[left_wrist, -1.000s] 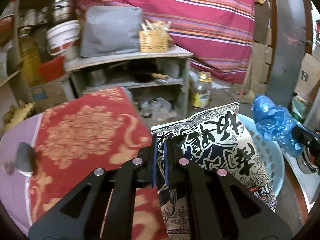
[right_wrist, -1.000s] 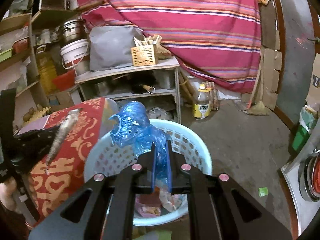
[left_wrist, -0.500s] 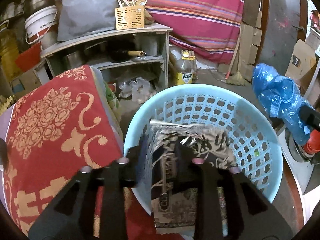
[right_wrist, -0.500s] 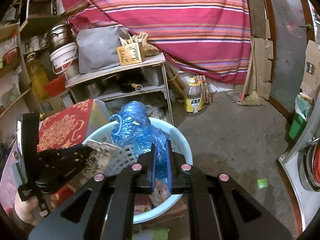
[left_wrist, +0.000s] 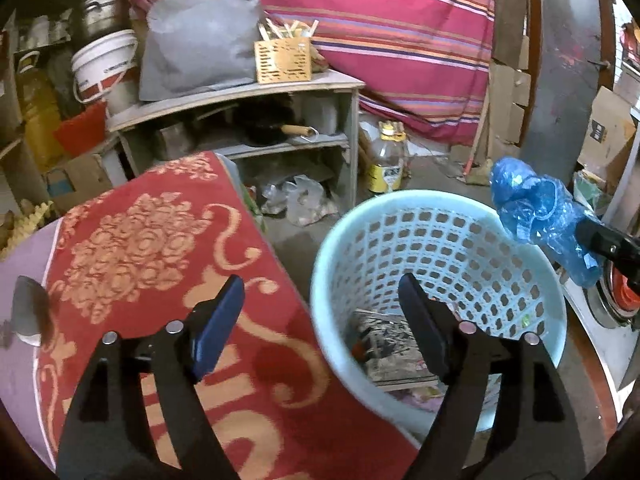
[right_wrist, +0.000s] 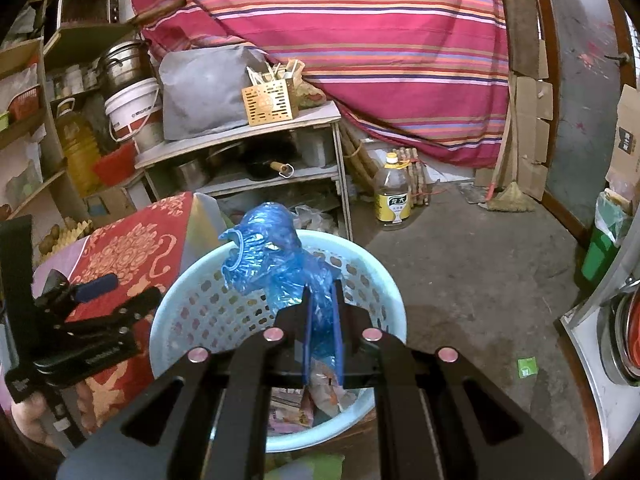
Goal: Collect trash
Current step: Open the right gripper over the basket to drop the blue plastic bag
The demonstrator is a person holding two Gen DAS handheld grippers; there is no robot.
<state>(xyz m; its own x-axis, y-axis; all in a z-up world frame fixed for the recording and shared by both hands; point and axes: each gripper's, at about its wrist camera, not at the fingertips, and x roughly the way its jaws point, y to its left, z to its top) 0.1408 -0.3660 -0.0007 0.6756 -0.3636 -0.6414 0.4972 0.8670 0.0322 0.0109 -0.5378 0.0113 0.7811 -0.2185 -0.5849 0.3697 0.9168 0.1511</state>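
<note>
The left gripper [left_wrist: 320, 300] is opening, its jaws now spread wide with nothing between them. A second ago it pinched a printed snack wrapper [left_wrist: 384, 344]; that wrapper now lies at the bottom of the pale blue basket [left_wrist: 400, 216], at about five o'clock from the red patterned cloth [left_wrist: 160, 248]. The right gripper [right_wrist: 320, 320] stays clamped on a crumpled blue plastic bag [right_wrist: 276, 256], held above the basket's rim at about two o'clock in the left wrist view, much as before.
</note>
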